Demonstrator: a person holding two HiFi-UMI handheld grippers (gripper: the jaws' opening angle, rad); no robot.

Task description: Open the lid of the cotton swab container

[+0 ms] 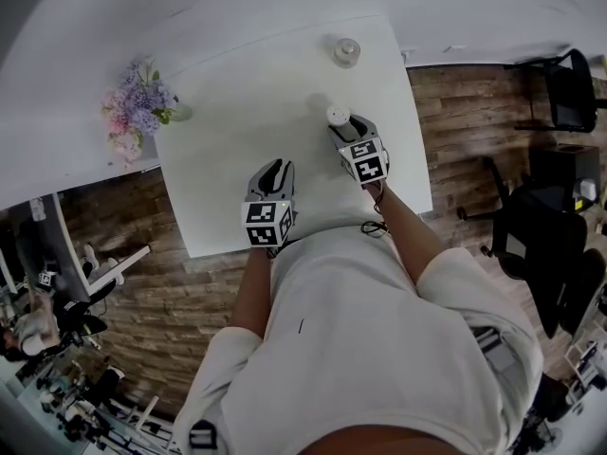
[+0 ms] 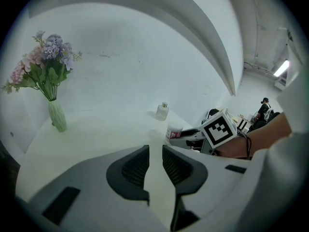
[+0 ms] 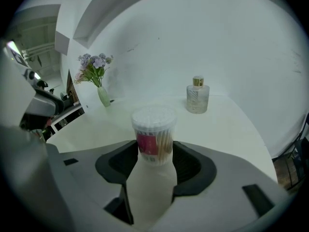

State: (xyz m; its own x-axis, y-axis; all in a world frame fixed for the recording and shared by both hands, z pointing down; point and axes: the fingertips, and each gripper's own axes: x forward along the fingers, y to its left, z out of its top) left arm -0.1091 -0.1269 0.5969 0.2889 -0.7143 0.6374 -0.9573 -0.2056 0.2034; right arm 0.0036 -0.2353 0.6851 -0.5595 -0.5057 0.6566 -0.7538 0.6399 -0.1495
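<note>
Right gripper (image 3: 155, 151) on cotton swab container (image 3: 154, 135); lid (image 3: 153, 116) still on.
Container upright on table (image 3: 227, 124), lower body betw. wide-set jaws, pads appear in contact. Left gripper (image 2: 155, 156) nearly closed, empty, well apart. Rec.: hold base firm, grip below lid, left takes lid squarely.

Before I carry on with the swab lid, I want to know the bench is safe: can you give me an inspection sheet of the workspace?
Surface: white table, no spills seen.
Job's things: cotton swab container upright, lid on.
Clutter: glass bottle at the far end; vase of flowers at the far left corner.
Grippers: left gripper narrowly open, empty; right gripper fingers flank the container, contact unclear.
Cables: thin black cable at the right wrist.
Surroundings: wood floor, black chair to the right.
</note>
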